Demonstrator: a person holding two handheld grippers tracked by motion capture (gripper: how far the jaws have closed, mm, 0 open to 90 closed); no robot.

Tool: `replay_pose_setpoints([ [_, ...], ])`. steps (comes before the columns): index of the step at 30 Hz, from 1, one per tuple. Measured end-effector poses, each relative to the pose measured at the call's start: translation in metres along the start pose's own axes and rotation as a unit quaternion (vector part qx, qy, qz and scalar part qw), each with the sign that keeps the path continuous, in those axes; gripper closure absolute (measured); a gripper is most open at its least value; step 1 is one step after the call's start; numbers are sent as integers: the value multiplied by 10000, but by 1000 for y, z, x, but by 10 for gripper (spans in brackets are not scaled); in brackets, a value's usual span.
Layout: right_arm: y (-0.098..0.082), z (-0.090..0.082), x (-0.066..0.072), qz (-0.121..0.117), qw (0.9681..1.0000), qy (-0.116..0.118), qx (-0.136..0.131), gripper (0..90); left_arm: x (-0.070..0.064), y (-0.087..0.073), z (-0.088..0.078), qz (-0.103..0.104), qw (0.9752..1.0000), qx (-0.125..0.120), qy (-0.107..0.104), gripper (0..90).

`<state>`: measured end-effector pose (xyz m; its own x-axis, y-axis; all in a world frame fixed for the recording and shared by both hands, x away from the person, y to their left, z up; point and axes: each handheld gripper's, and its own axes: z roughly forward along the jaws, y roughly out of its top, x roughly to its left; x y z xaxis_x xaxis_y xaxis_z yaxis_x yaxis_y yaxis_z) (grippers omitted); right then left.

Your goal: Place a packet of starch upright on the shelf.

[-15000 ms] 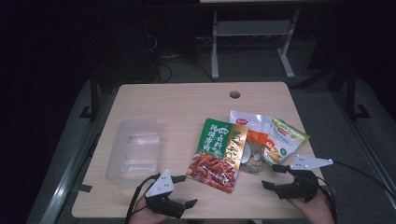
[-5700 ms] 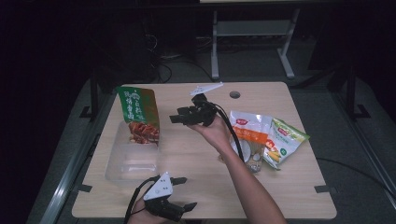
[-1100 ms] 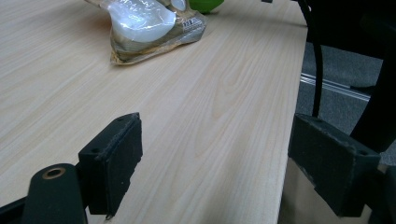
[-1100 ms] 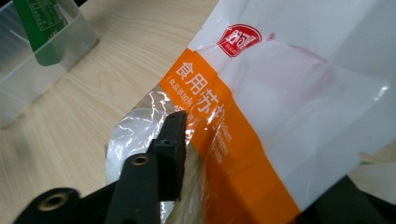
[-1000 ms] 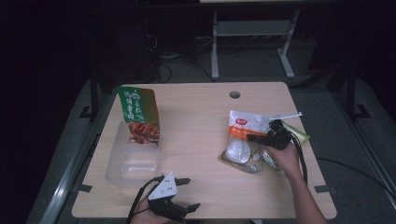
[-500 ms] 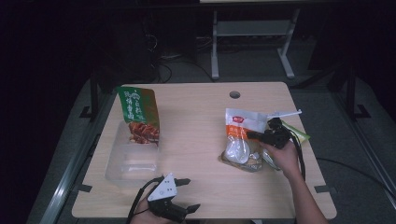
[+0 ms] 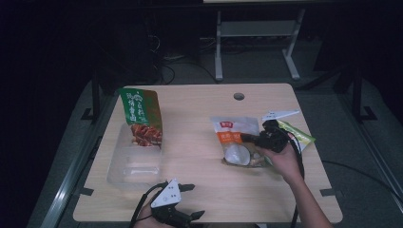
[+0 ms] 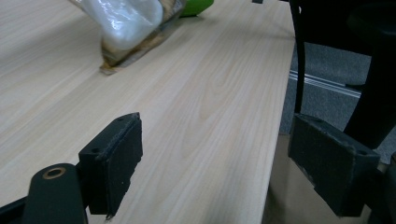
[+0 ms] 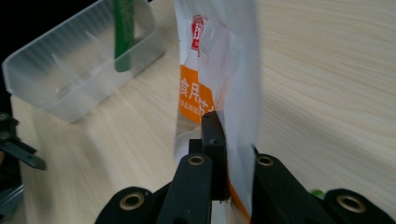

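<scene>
Over the wooden table (image 7: 199, 118), right gripper (image 7: 252, 138) pinches the white-orange packet (image 7: 235, 137) between closed jaws.

It looked like a dim lab or office: a wooden desk (image 7: 199, 114) with a cable hole (image 7: 239, 96), loose floor cables (image 7: 173, 59), and a metal stand (image 7: 256, 42).

Pretty dark room tbh. Light wood tabletop (image 7: 199, 109) with a round cable hole (image 7: 238, 96) near the far edge, grey floor (image 7: 256, 66) around it, a pale metal stand (image 7: 259, 35) behind, cables (image 7: 166, 59) tangled on the floor.
</scene>
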<state>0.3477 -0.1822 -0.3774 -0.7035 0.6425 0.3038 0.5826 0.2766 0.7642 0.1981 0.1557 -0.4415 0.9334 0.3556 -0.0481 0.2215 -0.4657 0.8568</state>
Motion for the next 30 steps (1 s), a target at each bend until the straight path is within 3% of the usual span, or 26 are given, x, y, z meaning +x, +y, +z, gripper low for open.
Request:
replay_pose_setpoints([
  [5, 12, 6, 16, -174, 9998, 113, 19, 900, -2, 0, 1, -4, 10000, -3, -27, 176],
  [14, 31, 20, 41, -280, 9978, 589, -94, 900, -6, -1, 3, 64, 10000, 18, -71, 177],
  [20, 45, 26, 60, -407, 9954, 854, -147, 900, -6, -1, 2, 35, 10000, 4, -78, 178],
  [30, 71, 41, 96, -692, 9887, 1317, -192, 900, -8, -1, 3, 31, 9999, 15, -129, 178],
])
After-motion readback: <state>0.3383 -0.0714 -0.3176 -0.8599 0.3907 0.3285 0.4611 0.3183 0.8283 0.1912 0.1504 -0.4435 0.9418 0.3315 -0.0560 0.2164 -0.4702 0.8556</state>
